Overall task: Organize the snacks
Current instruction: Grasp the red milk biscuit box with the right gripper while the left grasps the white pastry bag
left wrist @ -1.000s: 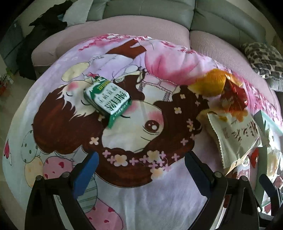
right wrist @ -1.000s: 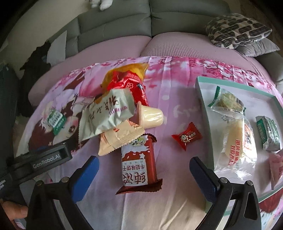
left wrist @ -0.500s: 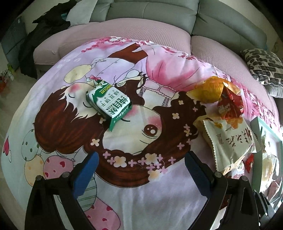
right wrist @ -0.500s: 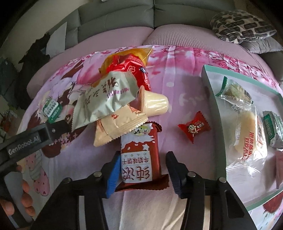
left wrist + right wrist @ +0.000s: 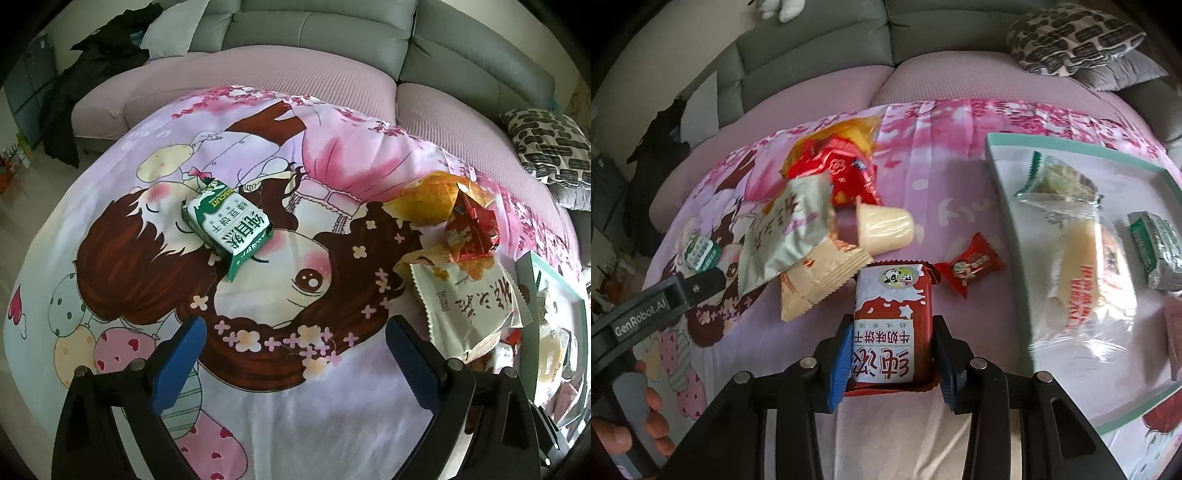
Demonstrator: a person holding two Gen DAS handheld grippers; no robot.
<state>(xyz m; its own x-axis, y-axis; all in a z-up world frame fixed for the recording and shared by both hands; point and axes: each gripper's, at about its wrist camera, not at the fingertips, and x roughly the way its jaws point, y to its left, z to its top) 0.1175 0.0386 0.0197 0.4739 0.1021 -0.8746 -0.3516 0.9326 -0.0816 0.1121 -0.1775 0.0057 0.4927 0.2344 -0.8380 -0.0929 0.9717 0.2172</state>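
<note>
A red-and-white biscuit pack (image 5: 892,295) lies lengthwise between the blue pads of my right gripper (image 5: 892,325). Its jaws are closing, and the pads press on both long sides of the pack. My left gripper (image 5: 295,325) stands open over the cartoon blanket with nothing between its fingers. A green-and-white biscuit pack (image 5: 227,225) lies alone ahead of it, a little to the left. A teal-rimmed tray (image 5: 1004,173) to the right holds a wrapped bread roll (image 5: 1086,280), a green-edged cake packet (image 5: 1060,181) and a green pack (image 5: 1156,251).
Just beyond the red pack lie a beige wafer packet (image 5: 820,280), a pale green bag (image 5: 786,236), a jelly cup (image 5: 886,225), a small red candy (image 5: 971,266) and a red bag (image 5: 838,173). A sofa and a patterned cushion (image 5: 1075,37) are behind. A hand (image 5: 628,432) holds the left gripper's body.
My right gripper's jaws went from wide open to pressing on the red biscuit pack's sides. The left gripper stayed open and barely moved.
</note>
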